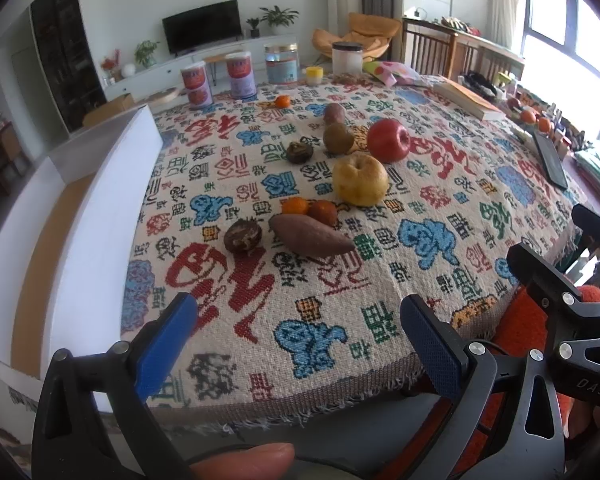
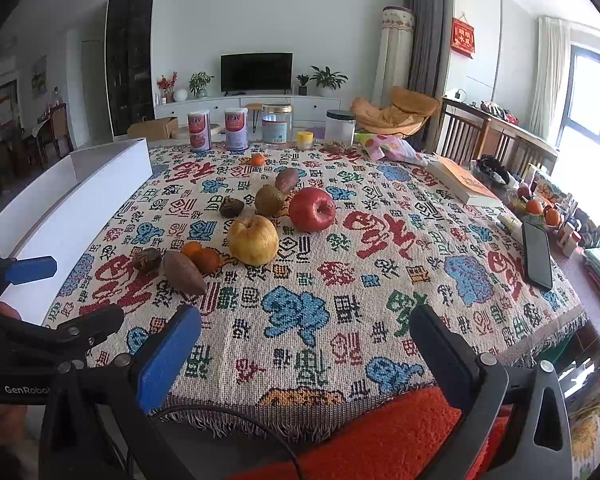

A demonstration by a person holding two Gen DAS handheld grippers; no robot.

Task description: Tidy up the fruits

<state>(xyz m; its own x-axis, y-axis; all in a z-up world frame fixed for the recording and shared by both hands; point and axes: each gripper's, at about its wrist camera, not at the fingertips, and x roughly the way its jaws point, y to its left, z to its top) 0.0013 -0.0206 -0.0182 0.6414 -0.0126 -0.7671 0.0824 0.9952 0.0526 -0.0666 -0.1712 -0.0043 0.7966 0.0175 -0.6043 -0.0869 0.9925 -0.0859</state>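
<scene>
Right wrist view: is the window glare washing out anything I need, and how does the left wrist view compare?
Right wrist view: the window blows out the far right edge only; the red apple and yellow apple are evenly lit and sharp. Left wrist view: same glare at its window, fruit still clear, fisheye bending the white box and table edges.

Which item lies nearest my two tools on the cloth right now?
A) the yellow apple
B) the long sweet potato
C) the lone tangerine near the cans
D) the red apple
B: the long sweet potato sits at the near edge of the fruit cluster, closer to the open left tool and right tool than the yellow apple or the red apple.
</scene>
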